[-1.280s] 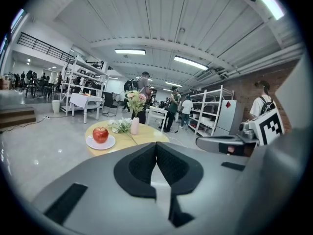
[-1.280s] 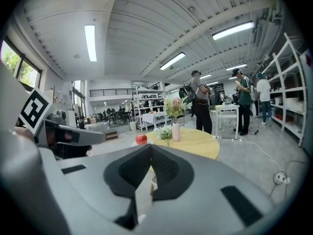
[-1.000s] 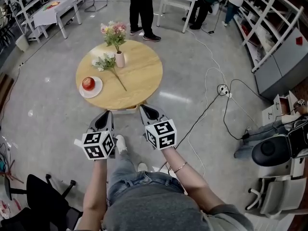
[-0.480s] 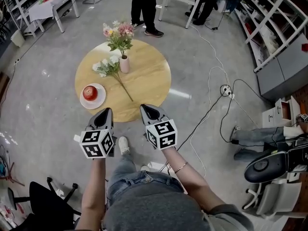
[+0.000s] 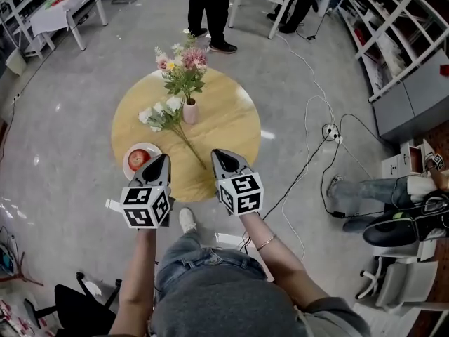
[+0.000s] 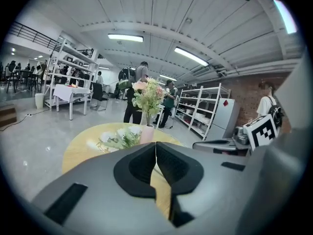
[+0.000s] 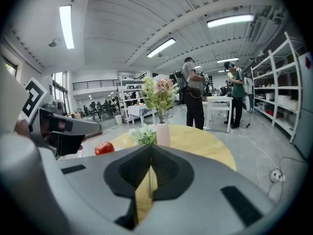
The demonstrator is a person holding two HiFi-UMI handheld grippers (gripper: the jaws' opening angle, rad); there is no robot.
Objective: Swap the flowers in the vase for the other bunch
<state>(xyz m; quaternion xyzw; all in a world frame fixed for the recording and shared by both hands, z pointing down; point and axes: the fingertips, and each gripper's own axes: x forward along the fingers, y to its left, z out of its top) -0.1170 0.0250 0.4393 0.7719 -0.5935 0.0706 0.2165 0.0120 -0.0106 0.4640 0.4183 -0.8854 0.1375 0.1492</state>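
Vase (image 5: pixel 190 111) stands ahead of my two grippers, roughly between their lines of aim, on the round table (image 5: pixel 231 128), holding a pink-and-yellow bunch (image 5: pixel 184 65). The white bunch (image 5: pixel 163 114) lies flat just left of it, its stem trailing back toward my right gripper (image 5: pixel 219 154). That gripper's jaws are pressed together on nothing. My left gripper (image 5: pixel 163 158) is closed and empty too. Both sit at the table's near edge, well short of the vase. An apple (image 5: pixel 138 159) on a plate (image 5: pixel 127 169) lies just outside the left tip.
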